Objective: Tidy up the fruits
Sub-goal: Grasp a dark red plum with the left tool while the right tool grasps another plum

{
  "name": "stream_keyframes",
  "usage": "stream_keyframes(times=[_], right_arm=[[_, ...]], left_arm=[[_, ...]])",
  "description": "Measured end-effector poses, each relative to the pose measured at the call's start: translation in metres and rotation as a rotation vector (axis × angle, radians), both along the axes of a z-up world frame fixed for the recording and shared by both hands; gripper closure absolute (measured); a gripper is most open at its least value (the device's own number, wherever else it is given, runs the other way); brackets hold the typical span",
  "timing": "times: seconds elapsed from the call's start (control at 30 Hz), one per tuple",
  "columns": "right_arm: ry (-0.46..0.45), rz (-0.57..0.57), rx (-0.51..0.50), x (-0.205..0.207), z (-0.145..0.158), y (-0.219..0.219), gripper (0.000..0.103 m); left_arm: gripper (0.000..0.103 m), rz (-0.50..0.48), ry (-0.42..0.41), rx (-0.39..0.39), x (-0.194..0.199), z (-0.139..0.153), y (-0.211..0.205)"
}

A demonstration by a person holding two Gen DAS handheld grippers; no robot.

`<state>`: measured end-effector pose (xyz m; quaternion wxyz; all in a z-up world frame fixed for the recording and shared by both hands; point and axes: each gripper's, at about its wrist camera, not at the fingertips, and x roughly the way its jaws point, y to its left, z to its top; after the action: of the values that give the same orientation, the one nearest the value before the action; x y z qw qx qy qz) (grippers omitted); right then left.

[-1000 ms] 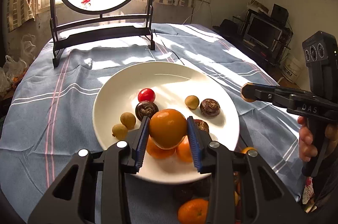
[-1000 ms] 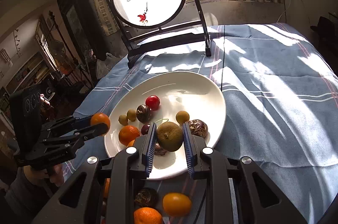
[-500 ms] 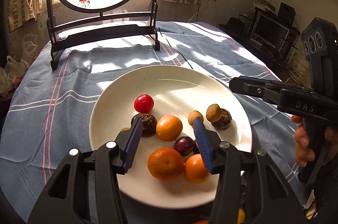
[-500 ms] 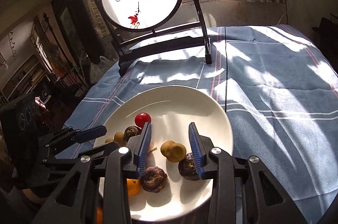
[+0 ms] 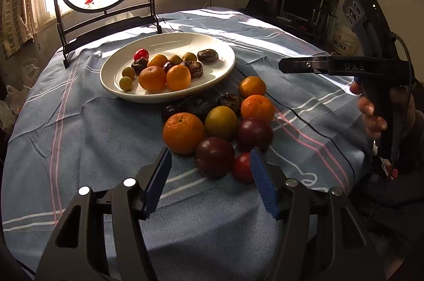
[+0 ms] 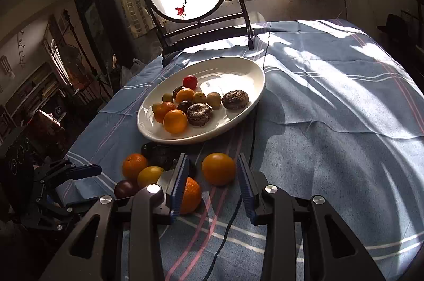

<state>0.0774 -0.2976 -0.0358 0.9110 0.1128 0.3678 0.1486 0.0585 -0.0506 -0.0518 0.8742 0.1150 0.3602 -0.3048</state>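
Left wrist view: the left gripper point(image 5: 209, 169) hangs low over the counter point(image 5: 79, 138), its jaws spread and opening, with nothing pinched; a dark plum point(image 5: 215, 157) and a small red fruit point(image 5: 242, 167) lie on the cloth in line with the gap, untouched. The loose pile point(image 5: 220, 122) sits on the near side of the white plate point(image 5: 220, 69). In it I count three oranges, one yellow-green fruit, two dark plums, one small red fruit, and at the far edge several dark, wrinkled pieces that run together in shadow, so their number is unclear. On the plate: three orange fruits, one red cherry tomato, four small yellow-green ones, and some dark brown pieces partly hidden behind the oranges. At the right the right gripper point(image 5: 285, 65) shows side-on; its jaw gap cannot be read here. A hand point(image 5: 371, 116) holds its grip, cut off by the edge.

Right wrist view: the right gripper point(image 6: 213, 184) is parted, empty, with an orange point(image 6: 218, 169) lying just beyond the fingertips, between them and not touched. A second orange point(image 6: 190, 195) is half hidden behind the left finger point(image 6: 179, 183). The plate point(image 6: 246, 85) lies farther off. The left gripper point(image 6: 84, 171) is at the far left, dark and hard to make out.
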Motion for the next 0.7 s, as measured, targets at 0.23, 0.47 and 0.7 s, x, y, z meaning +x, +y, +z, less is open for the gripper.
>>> stream_keyframes(times=[0.23, 0.47, 0.7], right_arm=[[-0.005, 0.004, -0.017, -0.033, -0.012, 0.004, 0.066], [0.006, 0.018, -0.017, -0.041, -0.018, 0.004, 0.066], [0.001, 0.063, -0.047, -0.042, -0.019, 0.017, 0.066]], left_arm=[[0.06, 0.065, 0.083, -0.037, 0.014, -0.018, -0.002], [0.055, 0.086, 0.129, -0.096, 0.028, -0.024, -0.005], [0.066, 0.091, 0.152, -0.164, 0.022, -0.026, 0.006]])
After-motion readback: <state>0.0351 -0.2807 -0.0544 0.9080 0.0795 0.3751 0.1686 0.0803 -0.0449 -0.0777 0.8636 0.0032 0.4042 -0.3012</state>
